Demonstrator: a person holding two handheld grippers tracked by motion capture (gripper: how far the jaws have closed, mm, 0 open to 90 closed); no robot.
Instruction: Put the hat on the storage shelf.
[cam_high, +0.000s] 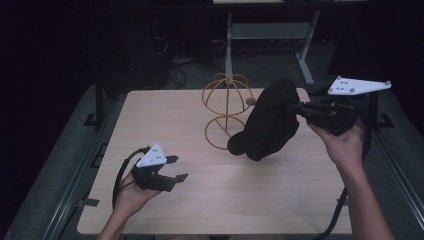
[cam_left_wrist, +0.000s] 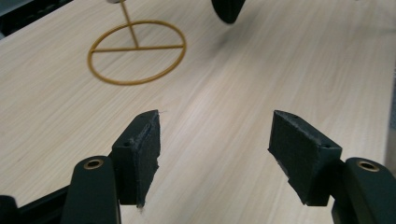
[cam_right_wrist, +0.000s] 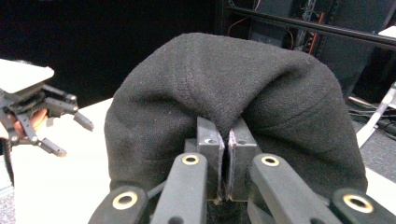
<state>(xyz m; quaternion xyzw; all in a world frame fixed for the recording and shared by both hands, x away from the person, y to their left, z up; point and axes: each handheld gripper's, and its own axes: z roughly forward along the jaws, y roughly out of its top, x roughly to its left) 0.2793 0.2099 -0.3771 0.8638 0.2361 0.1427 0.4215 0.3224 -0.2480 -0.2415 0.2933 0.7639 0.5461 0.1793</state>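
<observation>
From above, my left gripper (cam_high: 176, 169) sits low over the near left part of the pale wooden table (cam_high: 165, 115), its jaws spread apart with nothing between them. In the left gripper view the two black pads (cam_left_wrist: 144, 154) stand wide over bare wood. Farther along, near the middle of the table's far side, I see a gold wire stand (cam_high: 226, 107): a round ring base flat on the wood, a thin stem, and a wire dome on top. Just to the right of it hangs a black knitted hat (cam_high: 270, 122), lifted clear of the table. My right gripper (cam_high: 300, 107), held up at the far right, has its jaws pressed together, pinching a fold of the hat's fabric.
</observation>
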